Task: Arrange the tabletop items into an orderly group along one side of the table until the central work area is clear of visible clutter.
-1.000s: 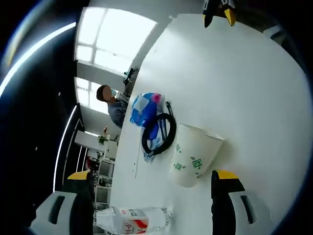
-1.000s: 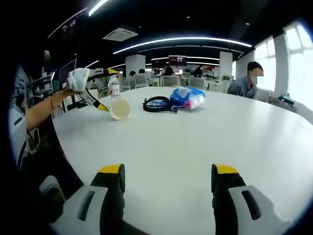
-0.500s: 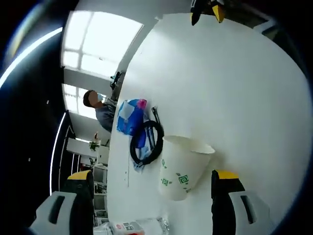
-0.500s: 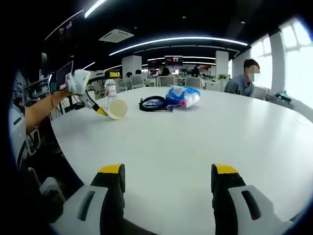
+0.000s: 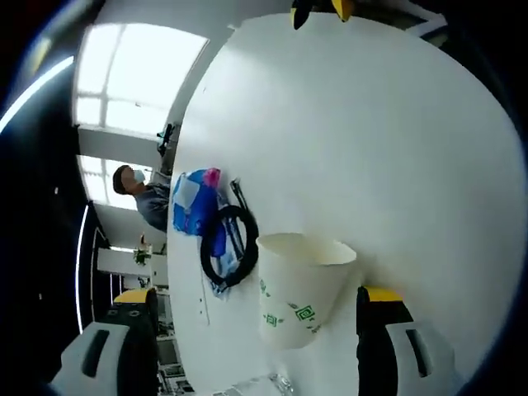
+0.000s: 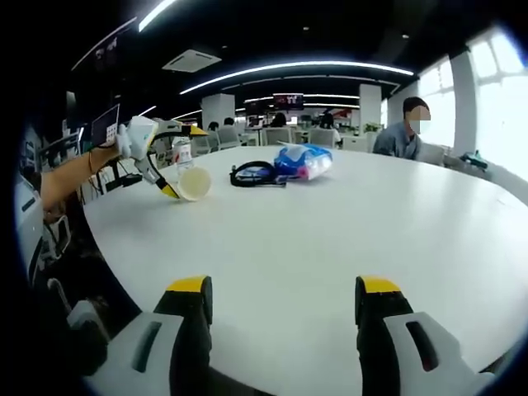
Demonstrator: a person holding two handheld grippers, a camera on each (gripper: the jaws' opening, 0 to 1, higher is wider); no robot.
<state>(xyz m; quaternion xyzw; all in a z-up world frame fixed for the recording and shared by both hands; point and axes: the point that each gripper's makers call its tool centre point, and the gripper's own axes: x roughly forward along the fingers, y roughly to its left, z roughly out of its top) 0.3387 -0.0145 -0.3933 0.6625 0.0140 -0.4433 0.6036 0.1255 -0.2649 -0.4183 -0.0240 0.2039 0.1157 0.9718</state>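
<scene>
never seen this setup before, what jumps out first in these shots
In the left gripper view, a white paper cup with green marks stands between the open jaws of the left gripper, close to the camera. Just past it on the big white table lie a coiled black cable and a crumpled blue bag. In the right gripper view, the right gripper hangs open over bare tabletop, far from that cluster.

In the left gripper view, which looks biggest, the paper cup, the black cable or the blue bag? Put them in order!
1. Paper cup, though it is nearest the camera, so that may exaggerate it.
2. Black cable and blue bag look about alike; I can't rank them.
</scene>
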